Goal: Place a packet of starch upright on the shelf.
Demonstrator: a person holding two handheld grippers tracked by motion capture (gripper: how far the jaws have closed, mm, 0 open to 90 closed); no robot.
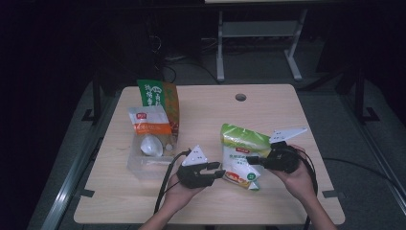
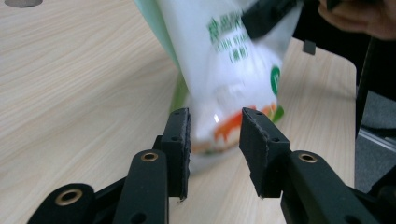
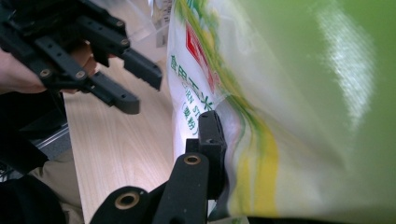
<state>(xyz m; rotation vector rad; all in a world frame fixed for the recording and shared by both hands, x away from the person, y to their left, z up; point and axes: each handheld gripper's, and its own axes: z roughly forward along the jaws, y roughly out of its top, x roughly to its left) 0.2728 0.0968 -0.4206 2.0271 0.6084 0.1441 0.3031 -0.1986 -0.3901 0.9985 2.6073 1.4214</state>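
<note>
Where the light wooden table [image 1: 287, 110] meets the person's side: two hands come in from the bottom of the high view, each holding a black two-jaw gripper.
Right gripper [image 1: 253, 160]: its jaws are pinched on the green-and-white plastic food pouch [image 1: 242, 153]; in the right gripper view one black jaw presses flat against the pouch's printed face [image 3: 289, 107], the other jaw hidden behind it.
Green-and-white pouch: on the near right part of the table, tilted, its lower edge at the tabletop and its upper part raised in the right gripper's grip.
Left gripper [image 1: 216, 168]: jaws spread apart with nothing between them; in the left gripper view its two pads frame the pouch's lower end [image 2: 229, 79], just short of touching.
Clear plastic bin [image 1: 139, 165]: on the left part of the table, well apart from the pouch, holding an orange-and-white packet [image 1: 149, 123] and a white rounded item [image 1: 151, 145].
Green-and-orange bag [image 1: 160, 98]: stands upright at the bin's far end.
</note>
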